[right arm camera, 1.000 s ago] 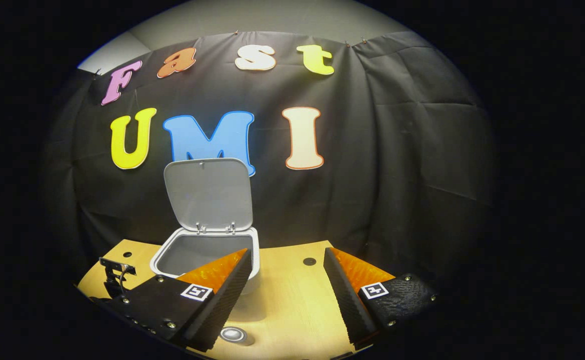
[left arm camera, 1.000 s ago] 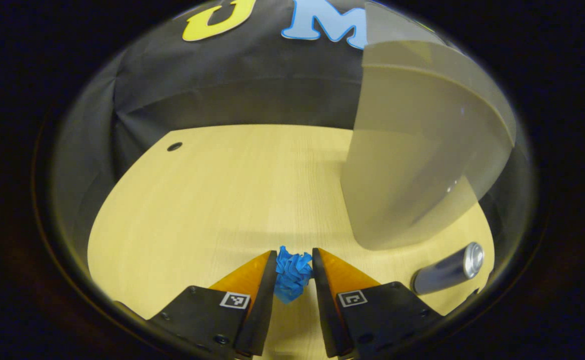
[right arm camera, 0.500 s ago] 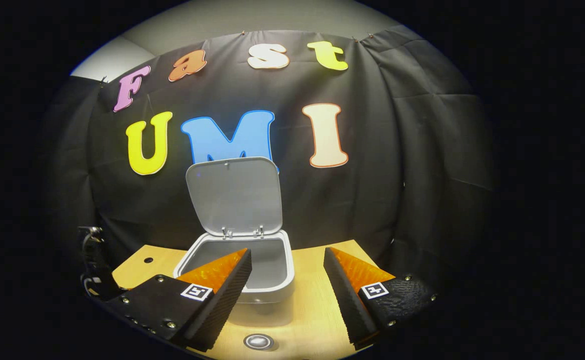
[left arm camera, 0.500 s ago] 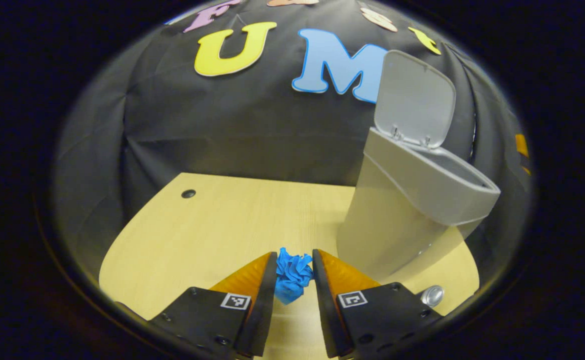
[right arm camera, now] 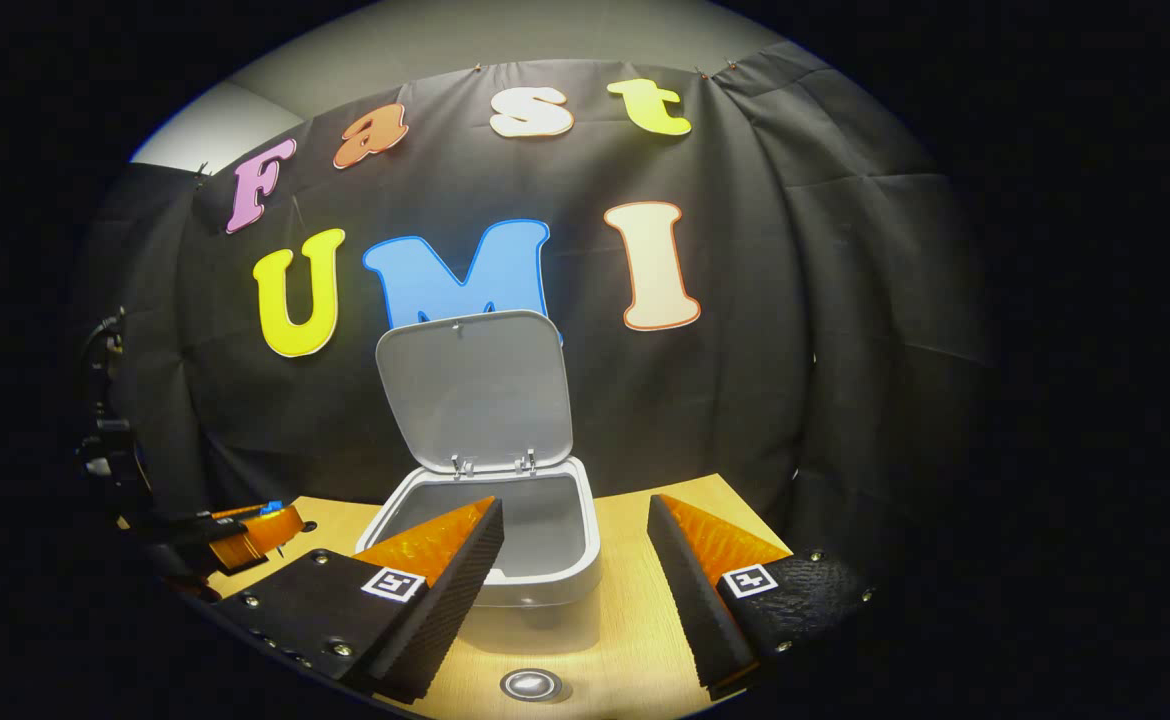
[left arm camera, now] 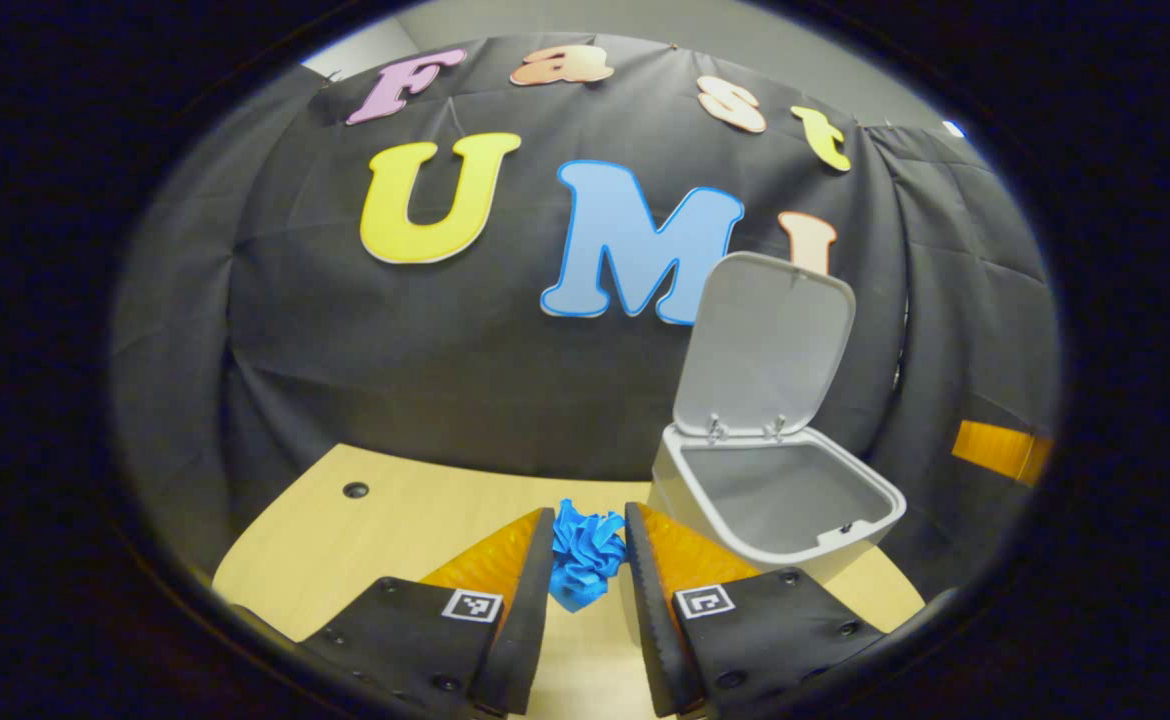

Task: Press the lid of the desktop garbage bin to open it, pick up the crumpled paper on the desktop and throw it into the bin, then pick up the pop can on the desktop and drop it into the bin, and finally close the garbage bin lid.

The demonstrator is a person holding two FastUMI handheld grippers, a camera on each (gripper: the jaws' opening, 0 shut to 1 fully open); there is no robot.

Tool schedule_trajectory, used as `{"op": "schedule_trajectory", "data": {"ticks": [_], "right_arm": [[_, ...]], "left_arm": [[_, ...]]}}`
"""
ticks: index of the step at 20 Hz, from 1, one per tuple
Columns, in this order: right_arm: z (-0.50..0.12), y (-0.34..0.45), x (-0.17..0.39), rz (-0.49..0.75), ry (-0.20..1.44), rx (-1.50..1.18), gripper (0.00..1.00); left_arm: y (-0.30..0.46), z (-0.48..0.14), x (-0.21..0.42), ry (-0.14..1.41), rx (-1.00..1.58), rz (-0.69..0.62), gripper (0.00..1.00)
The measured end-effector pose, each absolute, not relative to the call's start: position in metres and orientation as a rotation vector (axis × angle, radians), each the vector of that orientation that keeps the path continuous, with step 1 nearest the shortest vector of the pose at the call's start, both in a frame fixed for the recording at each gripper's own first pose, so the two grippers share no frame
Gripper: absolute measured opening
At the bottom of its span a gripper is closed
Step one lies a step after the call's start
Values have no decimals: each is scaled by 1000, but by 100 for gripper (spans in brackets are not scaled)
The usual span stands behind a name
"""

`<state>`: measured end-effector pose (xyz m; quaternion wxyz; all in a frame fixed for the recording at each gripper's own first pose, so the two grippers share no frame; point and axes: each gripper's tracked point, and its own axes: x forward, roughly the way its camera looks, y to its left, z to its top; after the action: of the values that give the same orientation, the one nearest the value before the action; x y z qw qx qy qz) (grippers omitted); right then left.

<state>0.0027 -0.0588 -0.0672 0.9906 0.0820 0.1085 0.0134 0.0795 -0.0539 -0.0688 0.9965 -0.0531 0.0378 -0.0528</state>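
So the left tongs (left arm camera: 589, 540) are clamped on the blue paper ball (left arm camera: 585, 555), and over the last second they've come up off the tabletop (left arm camera: 345, 545); a moment ago the bin (left arm camera: 775, 500) towered over them, now its open mouth sits just to the right and below. Lid (left arm camera: 765, 345) stands upright, so the drop looks close. Right tongs (right arm camera: 575, 545) hang wide and empty in front of the bin, and that shiny disc by them is probably the can (right arm camera: 530, 684), hard to be sure.
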Motion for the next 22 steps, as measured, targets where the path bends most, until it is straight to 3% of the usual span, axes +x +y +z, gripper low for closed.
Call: {"op": "schedule_trajectory", "data": {"ticks": [1,3,7,10,15,20,22], "right_arm": [[-67,-62,1,19,217,168,93],[-68,-69,-3,0,218,175,93],[-73,-89,-14,-51,224,187,93],[-75,-106,-25,-97,227,198,93],[-82,-138,-47,-181,238,209,93],[-88,-158,-64,-242,252,232,93],[-91,-160,-67,-249,257,234,93]], "left_arm": [[-62,-57,81,53,-102,-123,46],[-78,-36,81,11,-91,-162,51],[-121,-10,81,-60,-23,-254,46],[-155,-5,83,-76,3,-325,51],[-186,-7,94,-78,30,-375,46],[-196,-9,99,-83,36,-392,68],[-196,-8,101,-82,40,-386,67]]}}
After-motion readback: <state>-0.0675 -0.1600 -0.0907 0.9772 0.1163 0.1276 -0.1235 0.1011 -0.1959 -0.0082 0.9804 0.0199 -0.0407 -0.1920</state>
